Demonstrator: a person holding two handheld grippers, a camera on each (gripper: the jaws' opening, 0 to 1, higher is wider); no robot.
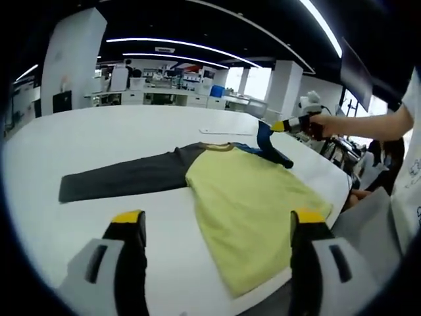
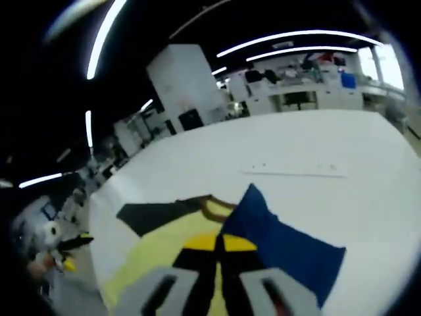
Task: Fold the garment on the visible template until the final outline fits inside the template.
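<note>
A yellow shirt with dark grey and blue sleeves [image 1: 243,197] lay flat on the white table [image 1: 99,131], one grey sleeve stretched out sideways. The right gripper [image 2: 219,245] had its yellow-tipped jaws closed on the blue sleeve [image 2: 283,247], lifting it above the tabletop. The left gripper [image 1: 217,220] hovered over the shirt's body with jaws spread wide.

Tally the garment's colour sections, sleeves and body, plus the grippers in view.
Yellow body: 1
Dark grey sleeve: 1
Blue sleeve: 1
Left gripper: 1
Right gripper, pinching the blue sleeve: 1
Total: 5
</note>
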